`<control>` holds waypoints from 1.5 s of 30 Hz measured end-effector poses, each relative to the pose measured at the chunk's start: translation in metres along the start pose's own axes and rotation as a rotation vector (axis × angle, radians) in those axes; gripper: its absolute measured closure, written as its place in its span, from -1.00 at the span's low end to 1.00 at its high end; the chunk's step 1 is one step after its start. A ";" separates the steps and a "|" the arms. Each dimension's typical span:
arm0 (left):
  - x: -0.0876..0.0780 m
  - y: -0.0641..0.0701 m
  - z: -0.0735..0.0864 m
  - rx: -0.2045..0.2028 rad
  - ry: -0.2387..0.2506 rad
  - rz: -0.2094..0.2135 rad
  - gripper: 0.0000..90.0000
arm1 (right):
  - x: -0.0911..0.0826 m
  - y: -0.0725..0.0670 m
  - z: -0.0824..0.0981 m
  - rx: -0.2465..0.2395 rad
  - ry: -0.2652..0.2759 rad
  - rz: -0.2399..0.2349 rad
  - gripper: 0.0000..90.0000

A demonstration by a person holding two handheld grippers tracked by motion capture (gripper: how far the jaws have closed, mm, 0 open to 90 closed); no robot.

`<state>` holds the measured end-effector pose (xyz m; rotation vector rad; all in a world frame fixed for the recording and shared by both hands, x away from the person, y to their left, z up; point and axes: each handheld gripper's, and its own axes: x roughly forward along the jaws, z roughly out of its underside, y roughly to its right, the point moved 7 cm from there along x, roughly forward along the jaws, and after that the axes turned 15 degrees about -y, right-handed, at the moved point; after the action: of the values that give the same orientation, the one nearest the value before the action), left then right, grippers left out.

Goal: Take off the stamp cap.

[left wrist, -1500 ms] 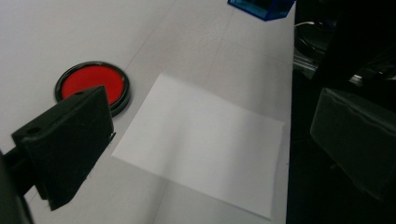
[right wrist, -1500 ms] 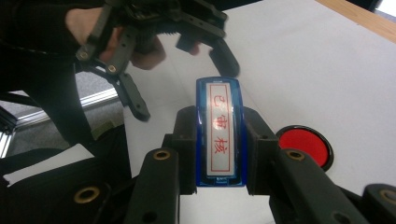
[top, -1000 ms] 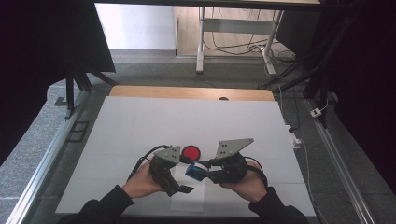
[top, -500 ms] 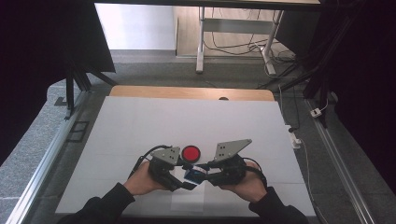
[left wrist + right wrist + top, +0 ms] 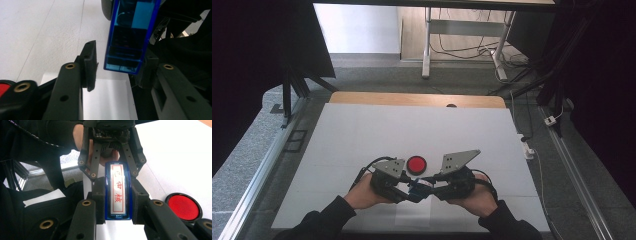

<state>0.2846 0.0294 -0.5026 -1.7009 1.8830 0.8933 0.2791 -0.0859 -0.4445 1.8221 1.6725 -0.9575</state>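
A blue transparent stamp (image 5: 118, 191), a narrow block with a white label bearing red characters, is held in the air just above the near middle of the tabletop (image 5: 362, 130), between the two hands. The right tongs (image 5: 118, 202) are closed on its long sides, both pads being pressed against the blue casing, as is seen in the right gripper view.

The left tongs (image 5: 116, 66) have just been closing: a second ago they stood wide, and now they are narrowed around the other end of the stamp (image 5: 131, 37). In the left gripper view the stamp's end lies between the jaws; the right-hand pad appears to touch the blue casing, while a gap is left between the left-hand pad and the casing, so a full grip is not yet made. In the high view the left tongs (image 5: 404, 192) and the right tongs (image 5: 424, 190) are seen meeting tip to tip over the stamp (image 5: 416, 189), with neither hand displaced against the earlier pictures.

A red ink pad (image 5: 416, 164), round with a dark rim, lies on the tabletop just beyond the tongs, untouched; it also shows at the near right of the right gripper view (image 5: 183, 206).

The closing is judged to mean that the stamp is about to be held from both ends, probably so that a cap can be pulled off or the body passed over to the left. A little more closing would be needed before any pull, or the casing could slip.
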 end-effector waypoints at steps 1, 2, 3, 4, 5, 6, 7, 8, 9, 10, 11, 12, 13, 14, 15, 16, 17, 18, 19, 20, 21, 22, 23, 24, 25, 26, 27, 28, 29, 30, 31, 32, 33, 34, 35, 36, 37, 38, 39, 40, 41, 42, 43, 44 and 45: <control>0.000 0.000 0.000 0.003 0.000 0.001 0.31 | 0.000 0.000 0.000 0.000 0.000 0.000 0.57; 0.000 0.001 0.000 0.008 0.001 0.004 0.34 | 0.000 0.000 0.000 0.000 0.000 0.000 0.57; 0.000 0.001 0.000 0.012 0.002 0.005 0.38 | 0.000 0.000 0.000 0.000 0.001 0.002 0.57; 0.000 0.001 0.000 0.017 0.004 0.005 0.45 | 0.000 0.001 0.000 -0.001 0.001 0.004 0.57; 0.000 0.002 0.000 0.022 0.004 0.007 0.45 | 0.000 0.001 0.000 -0.001 0.001 0.004 0.57; 0.000 0.002 0.000 0.024 0.006 0.008 0.47 | -0.001 0.000 0.000 0.000 0.004 -0.003 0.57; -0.001 0.002 0.000 0.026 0.008 0.014 0.47 | -0.001 0.000 0.000 0.000 0.004 -0.003 0.57; -0.002 0.002 0.000 0.024 0.023 0.022 0.48 | -0.001 -0.001 0.000 -0.004 0.007 -0.005 0.57; -0.002 0.002 0.000 0.024 0.023 0.022 0.49 | -0.001 -0.001 0.000 -0.004 0.007 -0.005 0.57; -0.002 0.002 0.000 0.023 0.026 0.024 0.49 | -0.001 -0.001 0.000 -0.006 0.009 -0.004 0.57; -0.002 0.002 0.000 0.024 0.027 0.025 0.49 | -0.001 -0.001 -0.001 -0.006 0.009 -0.006 0.57; -0.002 0.002 0.000 0.025 0.029 0.034 0.50 | -0.002 -0.001 -0.001 -0.007 0.015 -0.010 0.57; -0.002 0.003 0.000 0.025 0.031 0.038 0.50 | -0.002 -0.001 -0.001 -0.007 0.015 -0.010 0.57; -0.002 0.003 0.000 0.027 0.037 0.048 0.52 | -0.002 -0.001 0.000 -0.008 0.016 -0.016 0.57; -0.002 0.003 0.000 0.027 0.037 0.048 0.52 | -0.002 -0.001 0.000 -0.008 0.016 -0.017 0.57; -0.002 0.003 0.000 0.029 0.038 0.048 0.52 | -0.002 -0.001 0.000 -0.008 0.016 -0.017 0.57; -0.003 0.003 0.000 0.031 0.037 0.050 0.53 | -0.002 -0.001 0.000 -0.007 0.018 -0.020 0.57; -0.003 0.003 0.000 0.033 0.036 0.051 0.53 | -0.002 -0.001 0.000 -0.007 0.018 -0.020 0.57; -0.003 0.003 0.001 0.037 0.039 0.049 0.53 | -0.002 -0.001 0.000 -0.008 0.018 -0.022 0.57; -0.003 0.003 0.001 0.035 0.041 0.051 0.53 | -0.002 -0.001 0.000 -0.008 0.018 -0.023 0.57; -0.002 0.003 0.001 0.036 0.045 0.051 0.53 | -0.001 -0.001 0.000 -0.006 0.017 -0.021 0.57; -0.002 0.003 0.002 0.039 0.046 0.050 0.53 | -0.001 -0.002 -0.001 -0.007 0.018 -0.021 0.57; -0.002 0.003 0.002 0.041 0.048 0.047 0.53 | -0.001 -0.002 -0.001 -0.007 0.017 -0.019 0.57; -0.002 0.003 0.002 0.045 0.050 0.041 0.53 | -0.001 -0.002 -0.001 -0.007 0.017 -0.019 0.57; -0.001 0.004 0.002 0.039 0.052 0.042 0.54 | -0.001 -0.002 -0.001 -0.013 0.013 -0.017 0.57; -0.002 0.004 0.002 0.043 0.048 0.040 0.54 | -0.001 -0.002 -0.001 -0.011 0.017 -0.022 0.57; -0.002 0.004 0.002 0.034 0.043 0.045 0.54 | -0.001 -0.002 -0.001 -0.011 0.017 -0.022 0.57; -0.003 0.005 0.001 0.029 0.040 0.048 0.54 | -0.002 -0.002 -0.001 -0.011 0.021 -0.024 0.58; -0.003 0.005 0.001 0.025 0.039 0.052 0.54 | -0.002 -0.002 -0.001 -0.012 0.024 -0.031 0.58; -0.004 0.006 0.001 0.027 0.036 0.054 0.54 | -0.002 -0.002 -0.001 -0.010 0.025 -0.036 0.58; -0.004 0.006 0.001 0.036 0.030 0.052 0.54 | -0.002 -0.003 -0.001 -0.011 0.025 -0.033 0.58; -0.004 0.006 0.001 0.036 0.030 0.052 0.54 | -0.001 -0.004 -0.001 -0.013 0.027 -0.033 0.58; -0.004 0.006 0.002 0.039 0.027 0.049 0.54 | -0.001 -0.004 -0.002 -0.018 0.027 -0.029 0.58; -0.004 0.006 0.002 0.040 0.025 0.052 0.54 | -0.001 -0.004 -0.002 -0.019 0.024 -0.029 0.58; -0.004 0.006 0.002 0.044 0.026 0.048 0.54 | -0.001 -0.004 -0.002 -0.021 0.024 -0.028 0.58; -0.004 0.006 0.002 0.045 0.023 0.049 0.54 | -0.001 -0.004 -0.002 -0.021 0.024 -0.028 0.58; -0.004 0.006 0.004 0.043 0.003 0.042 0.54 | 0.000 -0.004 -0.002 -0.019 0.025 -0.029 0.58; -0.002 0.005 0.008 0.049 -0.027 0.032 0.54 | -0.002 -0.004 -0.002 -0.018 0.038 -0.023 0.58; -0.001 0.004 0.012 0.048 -0.034 0.022 0.54 | -0.007 -0.003 -0.004 -0.012 0.062 -0.019 0.58; 0.000 0.003 0.014 0.036 -0.029 0.041 0.54 | -0.013 -0.001 -0.005 -0.005 0.083 -0.026 0.58; 0.000 0.002 0.015 0.029 -0.032 0.043 0.54 | -0.017 0.001 -0.005 0.002 0.095 -0.023 0.58; 0.001 0.001 0.015 0.021 -0.033 0.034 0.54 | -0.019 0.002 -0.005 -0.002 0.090 -0.006 0.58; 0.001 0.000 0.014 0.018 -0.030 0.043 0.54 | -0.020 0.003 -0.004 -0.002 0.089 0.003 0.58; 0.001 0.000 0.014 0.010 -0.022 0.037 0.54 | -0.020 0.003 -0.003 0.002 0.094 0.000 0.58; 0.001 -0.001 0.013 -0.005 -0.023 0.030 0.54 | -0.019 0.003 -0.002 0.003 0.089 0.000 0.58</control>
<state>0.2844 0.0383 -0.5126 -1.6622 1.8969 0.9255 0.2823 -0.0970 -0.4289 1.8921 1.7249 -0.8910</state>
